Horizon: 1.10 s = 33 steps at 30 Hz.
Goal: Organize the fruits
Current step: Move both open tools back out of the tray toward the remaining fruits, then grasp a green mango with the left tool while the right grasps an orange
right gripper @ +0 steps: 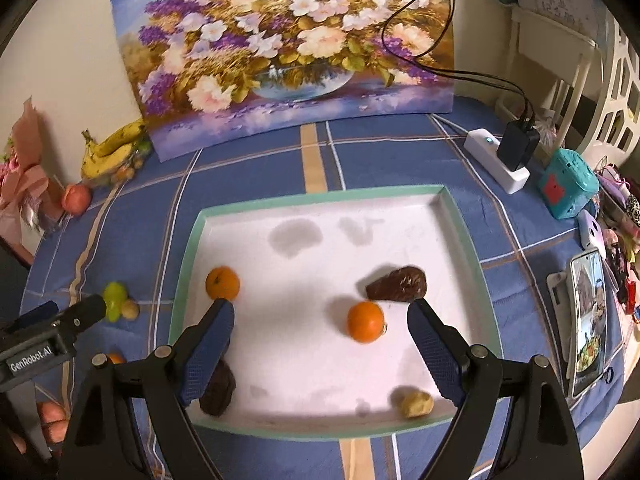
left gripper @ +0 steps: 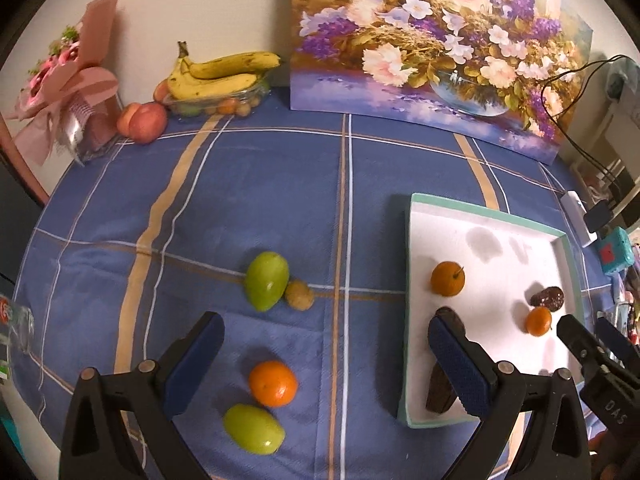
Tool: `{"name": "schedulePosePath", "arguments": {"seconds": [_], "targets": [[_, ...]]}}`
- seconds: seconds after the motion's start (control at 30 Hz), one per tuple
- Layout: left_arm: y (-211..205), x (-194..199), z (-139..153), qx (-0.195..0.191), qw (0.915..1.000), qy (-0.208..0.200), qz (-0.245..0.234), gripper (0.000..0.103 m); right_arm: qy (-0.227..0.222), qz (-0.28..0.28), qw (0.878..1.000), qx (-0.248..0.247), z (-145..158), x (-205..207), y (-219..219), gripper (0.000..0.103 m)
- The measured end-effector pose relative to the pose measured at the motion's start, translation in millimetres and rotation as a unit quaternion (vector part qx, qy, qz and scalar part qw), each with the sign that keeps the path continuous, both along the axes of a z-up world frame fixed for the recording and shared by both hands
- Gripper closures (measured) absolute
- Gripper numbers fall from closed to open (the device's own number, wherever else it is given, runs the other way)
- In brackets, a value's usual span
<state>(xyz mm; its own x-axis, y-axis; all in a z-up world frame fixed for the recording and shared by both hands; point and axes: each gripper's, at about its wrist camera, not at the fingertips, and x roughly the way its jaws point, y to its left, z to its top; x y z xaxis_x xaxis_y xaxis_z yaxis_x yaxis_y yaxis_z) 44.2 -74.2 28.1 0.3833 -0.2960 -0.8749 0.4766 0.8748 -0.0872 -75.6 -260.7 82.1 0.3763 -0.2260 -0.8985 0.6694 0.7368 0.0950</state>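
With jaws gaping and holding nothing, the left gripper (left gripper: 324, 364) is hovering over an orange (left gripper: 273, 383) and green fruit (left gripper: 253, 429) loose on the surface, while the equally wide, unladen right gripper (right gripper: 320, 340) is hanging above the tray (right gripper: 182, 264), where fruit is apparently being gathered.

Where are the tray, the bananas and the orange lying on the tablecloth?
tray (right gripper: 312, 196), right wrist view, far green rim.
bananas (left gripper: 234, 65), left wrist view, middle of the top banana.
orange (left gripper: 273, 383), left wrist view, centre of its peel.
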Motion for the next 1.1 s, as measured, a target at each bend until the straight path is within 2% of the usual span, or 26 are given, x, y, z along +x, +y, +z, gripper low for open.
{"name": "schedulePosePath", "arguments": {"seconds": [0.3,0.57,0.8,0.87,0.93,1.1], "targets": [[43,-4,-1,-0.028,0.9993,0.013,0.021,0.000,0.013,0.031,0.999,-0.005,-3,-5,31,0.014],[72,2,-20,-0.002,0.9979,0.049,0.043,0.000,0.018,0.053,0.998,0.005,-6,-3,51,0.014],[86,7,-47,0.016,0.9930,0.103,0.056,0.002,0.024,0.060,0.997,0.030,-17,2,60,0.014],[85,6,-56,0.020,0.9913,0.119,0.053,0.005,0.029,0.062,0.997,0.035,-20,4,62,0.014],[82,4,-63,0.025,0.9898,0.133,0.044,0.016,0.031,0.065,0.997,0.038,-22,5,63,0.014],[75,-2,-80,0.046,0.9858,0.159,0.027,0.023,0.036,0.062,0.996,0.045,-26,4,61,0.014]]}}
